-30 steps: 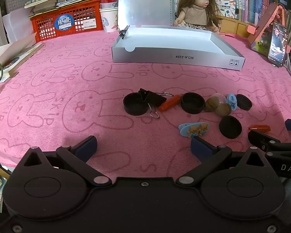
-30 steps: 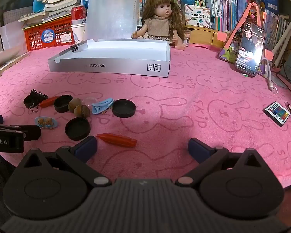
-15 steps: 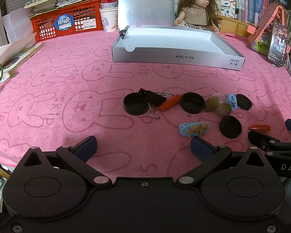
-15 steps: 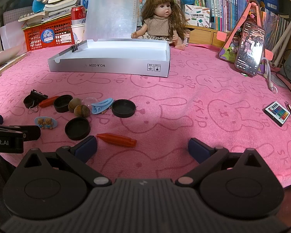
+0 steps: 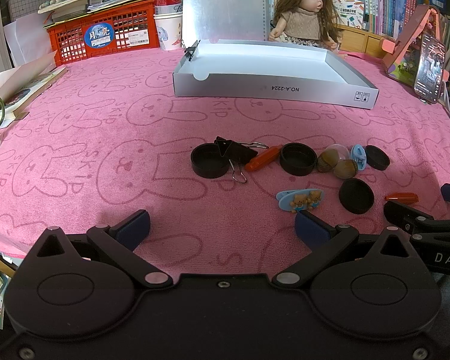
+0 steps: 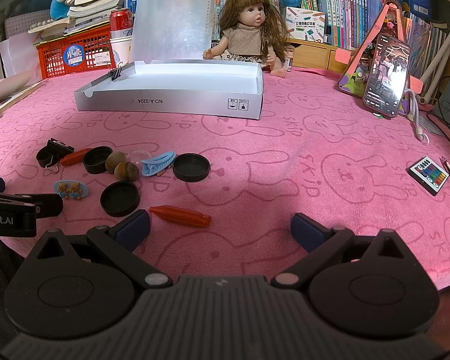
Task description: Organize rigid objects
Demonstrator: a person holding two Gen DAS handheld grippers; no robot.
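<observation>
That orange crayon-shaped piece (image 6: 180, 216) lies flat on the pink towel (image 6: 285, 150), just ahead of your right gripper (image 6: 220, 228) and off toward its left finger, long axis running crosswise to the fingers, so I'd judge a wrist turn is needed before closing; your right is clearly the nearer hand, spread wide and holding nothing; your left gripper (image 5: 222, 227) is spread and empty too, bear clip (image 5: 300, 199) near its right finger; the silver box (image 6: 171, 102) waits well beyond, no items visible inside
</observation>
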